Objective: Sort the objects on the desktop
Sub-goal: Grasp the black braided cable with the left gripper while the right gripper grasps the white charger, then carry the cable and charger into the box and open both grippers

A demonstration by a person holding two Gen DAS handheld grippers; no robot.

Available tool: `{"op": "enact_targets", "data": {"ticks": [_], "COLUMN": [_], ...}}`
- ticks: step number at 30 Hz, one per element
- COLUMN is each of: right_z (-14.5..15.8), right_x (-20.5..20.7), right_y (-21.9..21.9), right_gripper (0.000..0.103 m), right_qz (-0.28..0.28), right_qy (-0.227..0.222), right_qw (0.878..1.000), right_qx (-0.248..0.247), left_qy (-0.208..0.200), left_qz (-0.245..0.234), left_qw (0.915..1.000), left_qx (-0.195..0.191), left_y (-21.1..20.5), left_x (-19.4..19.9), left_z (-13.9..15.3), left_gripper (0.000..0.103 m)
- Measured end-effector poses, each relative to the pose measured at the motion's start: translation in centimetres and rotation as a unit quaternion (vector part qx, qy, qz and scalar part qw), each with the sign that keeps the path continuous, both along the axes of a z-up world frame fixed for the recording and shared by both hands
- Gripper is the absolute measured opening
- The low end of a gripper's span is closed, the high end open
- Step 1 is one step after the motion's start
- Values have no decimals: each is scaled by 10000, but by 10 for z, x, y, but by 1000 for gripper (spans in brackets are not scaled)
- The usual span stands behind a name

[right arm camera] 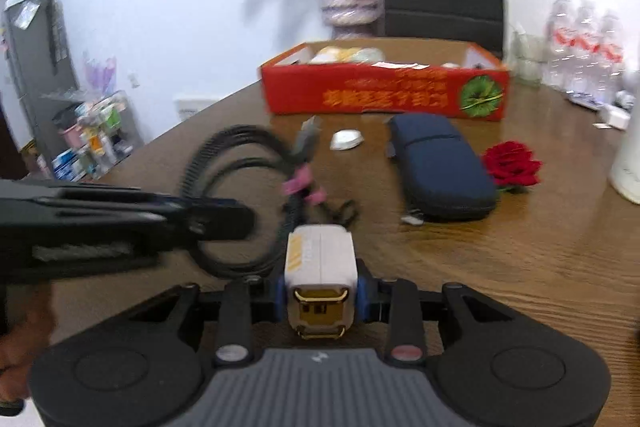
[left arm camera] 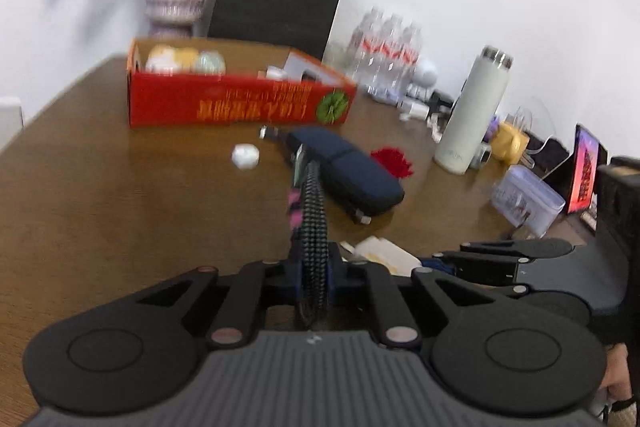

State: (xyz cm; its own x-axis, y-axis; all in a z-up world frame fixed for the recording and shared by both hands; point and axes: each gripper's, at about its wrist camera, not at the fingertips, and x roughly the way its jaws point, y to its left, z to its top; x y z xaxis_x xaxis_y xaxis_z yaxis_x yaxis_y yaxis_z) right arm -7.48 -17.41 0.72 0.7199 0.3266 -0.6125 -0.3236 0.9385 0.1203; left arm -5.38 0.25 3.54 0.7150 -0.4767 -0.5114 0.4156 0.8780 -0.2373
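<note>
Nearest, left hand-held gripper [left arm camera: 314,227] pinching coiled black braided cable [left arm camera: 313,223], pink tie around it. Right hand-held gripper [right arm camera: 320,291] clamped on white-and-gold charger block [right arm camera: 320,267]. Both above brown desk [right arm camera: 520,267]. Beyond: navy zip case [right arm camera: 440,167], red rose [right arm camera: 512,163] beside it, red cardboard box [right arm camera: 384,91] toward far edge.

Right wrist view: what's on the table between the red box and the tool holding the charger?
The coiled black cable held by the left tool, a small white object, then bare tabletop.
</note>
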Motion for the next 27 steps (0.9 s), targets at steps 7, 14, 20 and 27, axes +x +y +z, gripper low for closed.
{"op": "enact_targets", "data": {"ticks": [7,14,20,27], "right_z": [11,-2,-4,-1], "right_x": [1,-2,4,7], "right_y": [-30,-19,-19,-18], "right_gripper": [31,37,37,31], "right_qz": [-483,-426,-527,-525], "right_qy": [-125,7,80,48], "right_qw": [9987,9978,9975,9975], "right_qx": [-118,-516,-460,-469], "left_qy": [-250,218,187,-270], "left_qz": [339,650,769,739], "left_qw": [9981,9946,9942,9936], "left_qx": [440,785,725,815], "left_y": [6,12,16,7], "left_x": [-12,-12,-3,-7], "left_z": [18,-2,0,14], "left_gripper": [11,14,20,11]}}
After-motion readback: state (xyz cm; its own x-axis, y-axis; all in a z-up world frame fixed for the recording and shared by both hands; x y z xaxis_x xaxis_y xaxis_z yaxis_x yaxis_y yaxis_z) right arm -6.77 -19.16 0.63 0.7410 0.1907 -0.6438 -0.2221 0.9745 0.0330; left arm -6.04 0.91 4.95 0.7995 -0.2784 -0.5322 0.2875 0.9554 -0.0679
